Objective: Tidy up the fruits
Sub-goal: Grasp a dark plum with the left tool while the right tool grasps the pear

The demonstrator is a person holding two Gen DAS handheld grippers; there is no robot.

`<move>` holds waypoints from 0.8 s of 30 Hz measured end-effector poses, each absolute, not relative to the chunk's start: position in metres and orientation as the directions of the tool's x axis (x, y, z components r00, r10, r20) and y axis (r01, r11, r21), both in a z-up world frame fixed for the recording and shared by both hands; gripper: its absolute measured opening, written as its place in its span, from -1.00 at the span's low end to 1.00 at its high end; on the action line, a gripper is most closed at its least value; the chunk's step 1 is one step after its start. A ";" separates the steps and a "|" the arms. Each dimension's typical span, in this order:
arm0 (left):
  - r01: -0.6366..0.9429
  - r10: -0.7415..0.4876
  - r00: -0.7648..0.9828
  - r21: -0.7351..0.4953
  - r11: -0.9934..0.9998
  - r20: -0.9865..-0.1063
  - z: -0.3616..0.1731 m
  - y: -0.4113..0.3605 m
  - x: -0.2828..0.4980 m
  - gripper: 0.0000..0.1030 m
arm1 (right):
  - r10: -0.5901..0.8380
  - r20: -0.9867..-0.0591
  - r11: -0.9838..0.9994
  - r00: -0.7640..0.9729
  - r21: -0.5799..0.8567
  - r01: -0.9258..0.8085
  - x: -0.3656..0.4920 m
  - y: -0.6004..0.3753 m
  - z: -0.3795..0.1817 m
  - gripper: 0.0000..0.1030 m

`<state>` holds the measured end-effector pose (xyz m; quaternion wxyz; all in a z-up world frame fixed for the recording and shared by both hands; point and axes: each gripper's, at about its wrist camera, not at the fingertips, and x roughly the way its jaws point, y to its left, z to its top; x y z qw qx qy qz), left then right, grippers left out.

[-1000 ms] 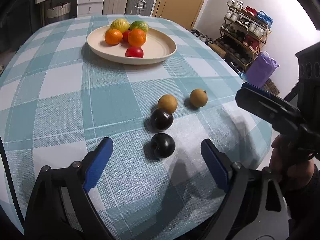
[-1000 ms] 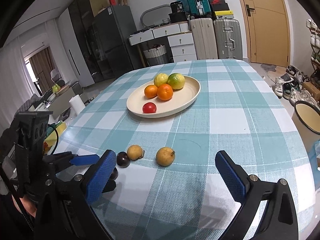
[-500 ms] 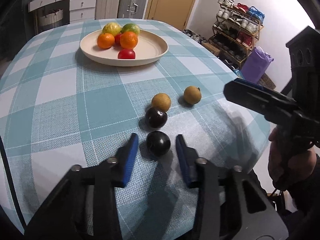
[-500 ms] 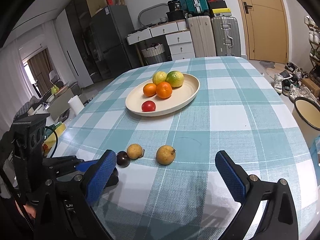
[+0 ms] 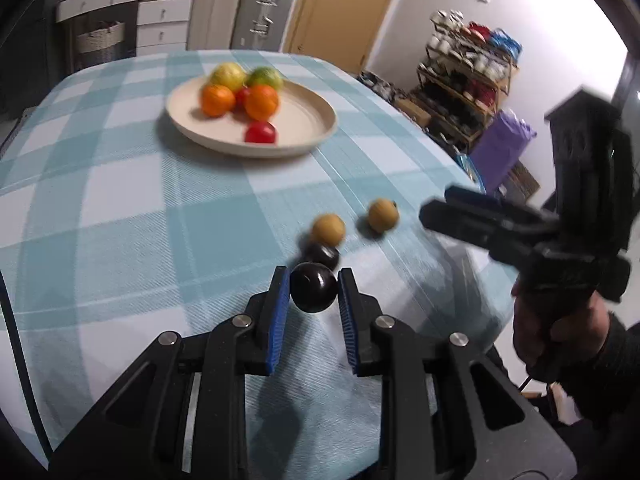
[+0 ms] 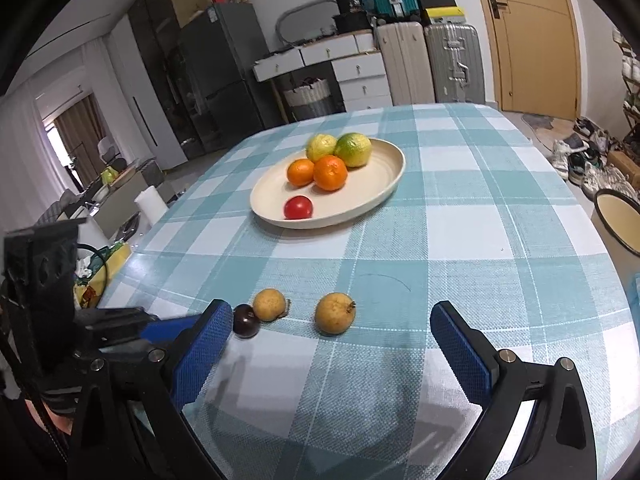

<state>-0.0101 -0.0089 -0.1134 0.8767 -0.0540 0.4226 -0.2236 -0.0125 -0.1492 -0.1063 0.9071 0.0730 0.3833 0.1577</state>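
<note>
Left gripper [image 5: 313,294]: jaws clamped on the dark plum [image 5: 313,292], blue pads pressing it from both sides, low over the near edge of the checked tabletop [image 5: 120,208].
Second dark plum [image 5: 322,254]: on the cloth just beyond the held one, touching a tan fruit [image 5: 328,229] on its far side.
Other tan fruit [image 5: 383,215]: a little to the right, apart from that pair.
Plate [image 5: 308,120]: far side of the tabletop, carrying two oranges [image 5: 238,100], two yellow-green citrus [image 5: 246,76] behind them and a red tomato [image 5: 260,133] at its near rim.
Right gripper [image 6: 332,344]: jaws wide apart, nothing between them, hovering near the right-hand tan fruit.
Shoe rack [image 5: 468,76]: far right by the wall.
</note>
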 end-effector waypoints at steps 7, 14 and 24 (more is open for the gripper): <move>0.293 -0.410 0.590 -0.289 0.911 -0.696 -0.096 0.022 0.003 -0.58 | 0.349 -0.694 0.937 0.630 0.243 -0.251 -0.002 -0.143 -0.115 0.96; 0.248 -0.415 0.600 -0.335 0.909 -0.684 -0.087 0.044 0.020 -0.58 | 0.345 -0.722 0.936 0.600 0.222 -0.271 0.012 -0.136 -0.124 0.65; 0.221 -0.416 0.585 -0.358 0.907 -0.696 -0.092 0.049 0.042 -0.58 | 0.327 -0.763 0.933 0.557 0.165 -0.321 0.020 -0.124 -0.136 -0.01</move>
